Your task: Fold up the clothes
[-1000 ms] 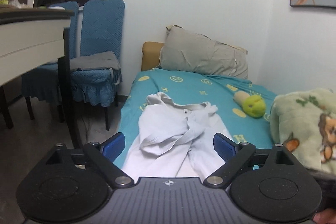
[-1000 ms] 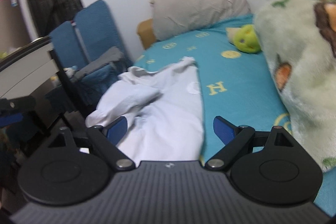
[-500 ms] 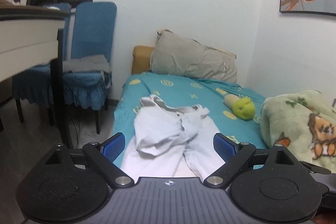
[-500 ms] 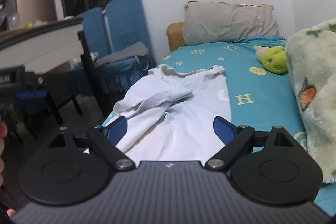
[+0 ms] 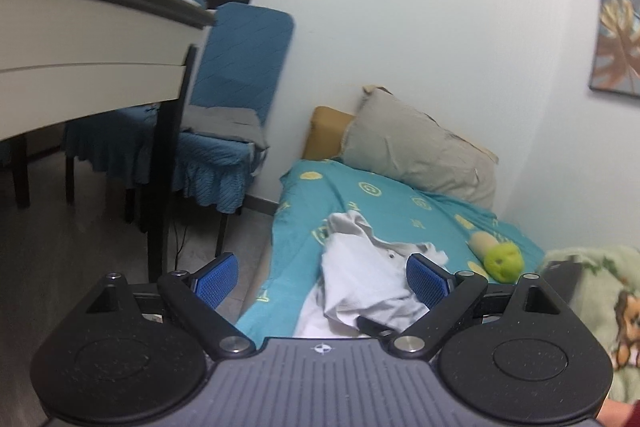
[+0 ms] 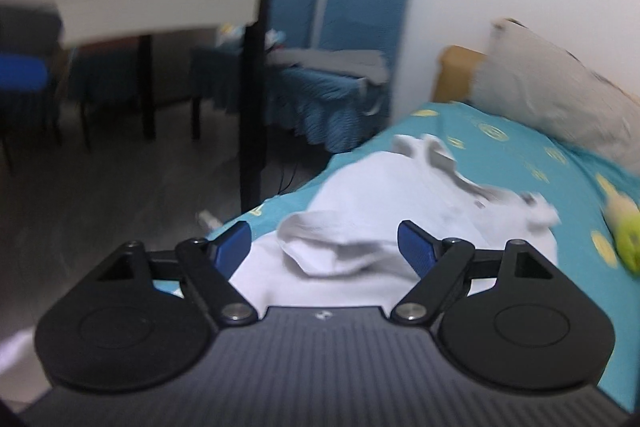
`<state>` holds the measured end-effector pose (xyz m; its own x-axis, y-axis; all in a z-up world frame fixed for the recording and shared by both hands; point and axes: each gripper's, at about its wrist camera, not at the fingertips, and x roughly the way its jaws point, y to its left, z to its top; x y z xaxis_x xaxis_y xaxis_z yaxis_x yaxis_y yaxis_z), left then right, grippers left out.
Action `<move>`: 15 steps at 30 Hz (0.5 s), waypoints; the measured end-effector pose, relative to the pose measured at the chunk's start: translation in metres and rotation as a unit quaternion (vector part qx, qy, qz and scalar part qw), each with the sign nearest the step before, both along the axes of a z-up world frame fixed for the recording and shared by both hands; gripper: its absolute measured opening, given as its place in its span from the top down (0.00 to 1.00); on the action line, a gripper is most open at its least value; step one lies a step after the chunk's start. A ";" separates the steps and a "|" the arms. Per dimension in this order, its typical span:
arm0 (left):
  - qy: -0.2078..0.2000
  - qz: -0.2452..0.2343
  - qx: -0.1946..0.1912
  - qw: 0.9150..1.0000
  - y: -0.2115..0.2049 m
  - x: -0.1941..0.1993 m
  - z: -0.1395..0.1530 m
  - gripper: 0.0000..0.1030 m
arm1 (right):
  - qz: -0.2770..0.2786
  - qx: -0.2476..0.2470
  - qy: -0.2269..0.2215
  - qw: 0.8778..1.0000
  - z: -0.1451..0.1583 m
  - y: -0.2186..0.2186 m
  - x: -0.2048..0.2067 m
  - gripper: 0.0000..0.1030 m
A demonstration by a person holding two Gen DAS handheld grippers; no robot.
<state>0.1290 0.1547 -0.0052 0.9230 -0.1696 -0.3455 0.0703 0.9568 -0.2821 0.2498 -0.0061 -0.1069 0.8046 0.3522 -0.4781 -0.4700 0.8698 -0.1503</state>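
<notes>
A crumpled white garment [image 5: 360,287] lies on the near end of the teal-sheeted bed [image 5: 380,195], its collar toward the pillow. My left gripper [image 5: 322,279] hangs open, short of the bed's left corner, with nothing between its blue pads [image 5: 218,281]. In the blurred right wrist view the garment [image 6: 380,195] spreads just beyond my right gripper [image 6: 325,249]. Its jaws are closing, and a rumpled fold shows in the gap between them. The pads [image 6: 416,251] do not press on the cloth.
A grey pillow [image 5: 416,147] leans at the bed's head. A green plush toy [image 5: 504,261] and a fleecy blanket [image 5: 600,287] lie on the right. At the left stand a white table [image 5: 80,39], its dark leg [image 5: 160,187], and blue-covered chairs [image 5: 236,67] over grey floor.
Both views have swung left and tilted, so the table and chairs fill more of each. The right gripper's pads stand a little closer together. The garment lies as before.
</notes>
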 end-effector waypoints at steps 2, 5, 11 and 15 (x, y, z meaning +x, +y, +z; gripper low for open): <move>0.000 0.005 0.001 1.000 0.006 0.002 -0.001 0.10 | 0.017 -0.036 0.004 0.999 -0.008 0.014 0.015 0.21; -0.001 0.005 0.008 1.000 0.008 0.003 -0.003 0.10 | 0.027 -0.081 0.018 0.996 -0.022 0.025 0.034 0.32; 0.001 0.000 0.009 1.000 0.007 0.004 -0.006 0.10 | 0.010 -0.113 0.023 0.993 -0.029 0.027 0.056 0.76; 0.002 -0.003 0.014 1.000 0.002 0.004 -0.007 0.10 | -0.023 -0.083 0.009 0.996 -0.013 0.016 0.068 0.92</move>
